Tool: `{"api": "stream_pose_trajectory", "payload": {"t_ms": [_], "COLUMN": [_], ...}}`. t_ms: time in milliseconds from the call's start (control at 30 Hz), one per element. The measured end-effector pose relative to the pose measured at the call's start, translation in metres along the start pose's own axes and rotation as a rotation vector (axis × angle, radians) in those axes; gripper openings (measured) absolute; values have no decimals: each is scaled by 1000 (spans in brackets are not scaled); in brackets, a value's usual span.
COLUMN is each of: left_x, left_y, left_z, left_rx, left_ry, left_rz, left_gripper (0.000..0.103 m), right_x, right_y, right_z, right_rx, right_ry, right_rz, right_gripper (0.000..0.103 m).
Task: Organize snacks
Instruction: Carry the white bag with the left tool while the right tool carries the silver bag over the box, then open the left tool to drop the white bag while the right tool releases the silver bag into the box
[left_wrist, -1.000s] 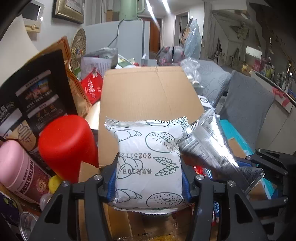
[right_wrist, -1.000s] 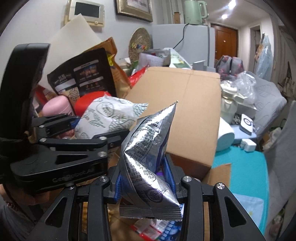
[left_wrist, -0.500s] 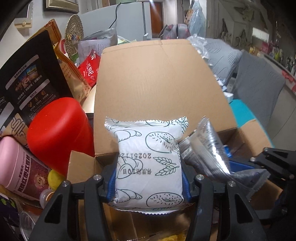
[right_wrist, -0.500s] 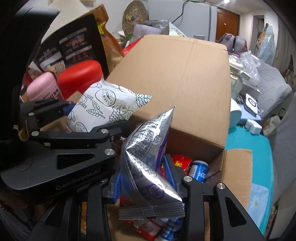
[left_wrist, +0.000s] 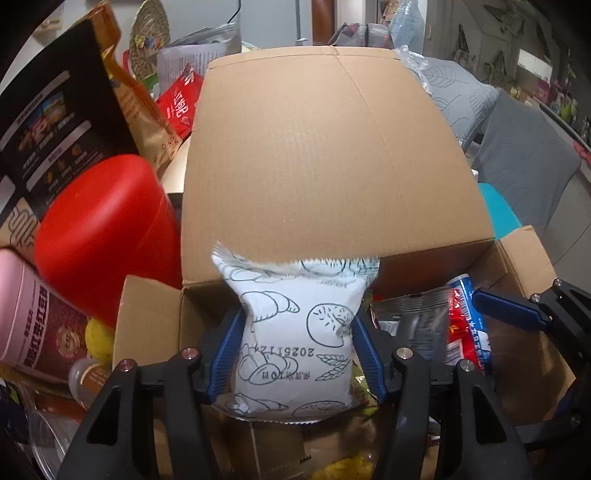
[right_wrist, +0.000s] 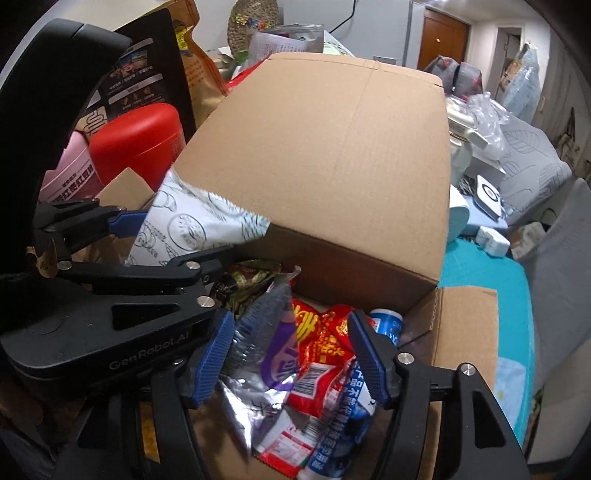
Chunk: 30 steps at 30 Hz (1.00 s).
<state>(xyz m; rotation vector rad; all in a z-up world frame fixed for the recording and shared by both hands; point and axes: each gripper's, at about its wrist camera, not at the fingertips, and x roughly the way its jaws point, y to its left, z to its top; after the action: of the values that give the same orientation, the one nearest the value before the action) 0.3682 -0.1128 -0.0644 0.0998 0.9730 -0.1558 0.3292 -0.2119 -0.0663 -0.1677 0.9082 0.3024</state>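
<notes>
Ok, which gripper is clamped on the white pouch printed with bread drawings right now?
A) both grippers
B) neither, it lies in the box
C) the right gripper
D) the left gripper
D: the left gripper has its blue pads pressed against both sides of the white pouch printed with bread drawings, above the open cardboard box, while the right gripper stands open around a silver foil snack bag.
</notes>
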Motion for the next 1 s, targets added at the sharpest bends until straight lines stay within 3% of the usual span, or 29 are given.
{"api": "stream_pose_trajectory", "payload": {"t_ms": [400,1000], "left_x": [-57,-202], "left_y": [-2,-1], "left_z": [-4,-31], "left_rx": [-2,1], "left_ry": [-114,-300], "left_rz": [-32,-1], "left_gripper": [58,58], "right_x": [-40,-170], "right_y": [1,36], "right_z": [-3,-17], "right_rx": [28,18], "right_ry": [-58,-258], "right_rz": [-16,-65], "right_gripper": [73,74]}}
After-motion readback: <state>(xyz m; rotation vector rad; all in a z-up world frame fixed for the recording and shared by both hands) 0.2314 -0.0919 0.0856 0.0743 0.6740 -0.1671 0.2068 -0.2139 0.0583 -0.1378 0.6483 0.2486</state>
